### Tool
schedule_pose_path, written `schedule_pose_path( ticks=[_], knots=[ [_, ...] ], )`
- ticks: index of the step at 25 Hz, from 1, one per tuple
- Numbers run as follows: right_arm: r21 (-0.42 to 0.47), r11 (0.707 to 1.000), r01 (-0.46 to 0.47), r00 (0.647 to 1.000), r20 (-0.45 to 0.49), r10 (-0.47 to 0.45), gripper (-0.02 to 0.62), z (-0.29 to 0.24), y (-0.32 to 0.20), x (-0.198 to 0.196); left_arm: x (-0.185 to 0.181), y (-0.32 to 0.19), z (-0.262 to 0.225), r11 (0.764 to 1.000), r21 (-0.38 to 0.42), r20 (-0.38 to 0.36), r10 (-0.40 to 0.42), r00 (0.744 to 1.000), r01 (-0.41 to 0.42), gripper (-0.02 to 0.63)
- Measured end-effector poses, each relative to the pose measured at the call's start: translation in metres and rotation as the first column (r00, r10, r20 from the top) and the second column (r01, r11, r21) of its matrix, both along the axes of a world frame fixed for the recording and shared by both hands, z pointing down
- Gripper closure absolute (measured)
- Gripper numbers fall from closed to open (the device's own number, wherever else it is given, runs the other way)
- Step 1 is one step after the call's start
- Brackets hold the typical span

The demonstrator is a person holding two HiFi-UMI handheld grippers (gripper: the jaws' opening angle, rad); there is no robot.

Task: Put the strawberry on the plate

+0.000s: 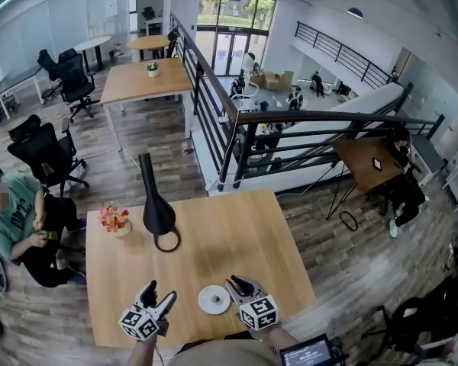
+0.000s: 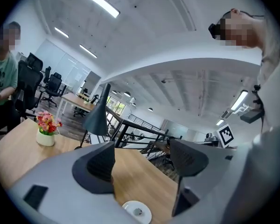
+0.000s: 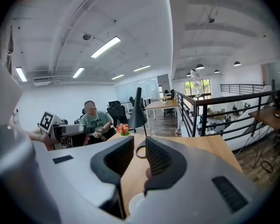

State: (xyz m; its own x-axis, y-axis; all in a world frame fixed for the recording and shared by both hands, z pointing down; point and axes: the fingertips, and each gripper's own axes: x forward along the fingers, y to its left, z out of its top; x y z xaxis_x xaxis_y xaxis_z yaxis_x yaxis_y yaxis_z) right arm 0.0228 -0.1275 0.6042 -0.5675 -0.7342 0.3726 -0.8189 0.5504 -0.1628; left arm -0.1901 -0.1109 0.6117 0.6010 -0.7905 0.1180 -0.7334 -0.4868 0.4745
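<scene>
wooden table [image 1: 237,235] bears a white plate [image 1: 214,300], a flower pot [image 1: 115,221] and a black lamp [image 1: 158,208].

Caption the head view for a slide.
Strawberry rests on the white plate on a wooden table, flanked by the open left gripper and the right gripper.

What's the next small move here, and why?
Probably draw both grippers back and stop. A small red thing, likely the strawberry, already lies on the plate. The left gripper is open and empty, and the right gripper holds nothing I can see.
</scene>
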Motion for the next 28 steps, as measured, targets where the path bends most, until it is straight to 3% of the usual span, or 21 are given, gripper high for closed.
schedule_pose_path(
  ticks=[6, 14, 22, 28],
  knots=[
    [0.057, 0.998, 0.017, 1.0, 0.022, -0.019, 0.517, -0.015, -0.008, -0.021, -0.039, 0.006, 0.002, 0.997, -0.034, 0.002, -0.074, 0.997, 0.074, 0.321],
    [0.045, 0.999, 0.021, 0.999, 0.032, -0.022, 0.517, -0.008, -0.007, -0.029, -0.054, 0.015, 0.02, 0.993, -0.081, 0.004, -0.086, 0.996, 0.086, 0.324],
    [0.089, 0.996, 0.019, 0.999, 0.033, -0.022, 0.517, -0.018, -0.016, -0.03, -0.044, 0.005, 0.013, 0.997, -0.061, 0.026, -0.054, 0.998, 0.056, 0.324],
    [0.064, 0.998, 0.016, 0.999, 0.029, -0.018, 0.517, -0.007, -0.008, -0.03, -0.041, 0.012, 0.029, 0.994, -0.105, 0.049, -0.033, 0.998, 0.038, 0.324]
  ],
)
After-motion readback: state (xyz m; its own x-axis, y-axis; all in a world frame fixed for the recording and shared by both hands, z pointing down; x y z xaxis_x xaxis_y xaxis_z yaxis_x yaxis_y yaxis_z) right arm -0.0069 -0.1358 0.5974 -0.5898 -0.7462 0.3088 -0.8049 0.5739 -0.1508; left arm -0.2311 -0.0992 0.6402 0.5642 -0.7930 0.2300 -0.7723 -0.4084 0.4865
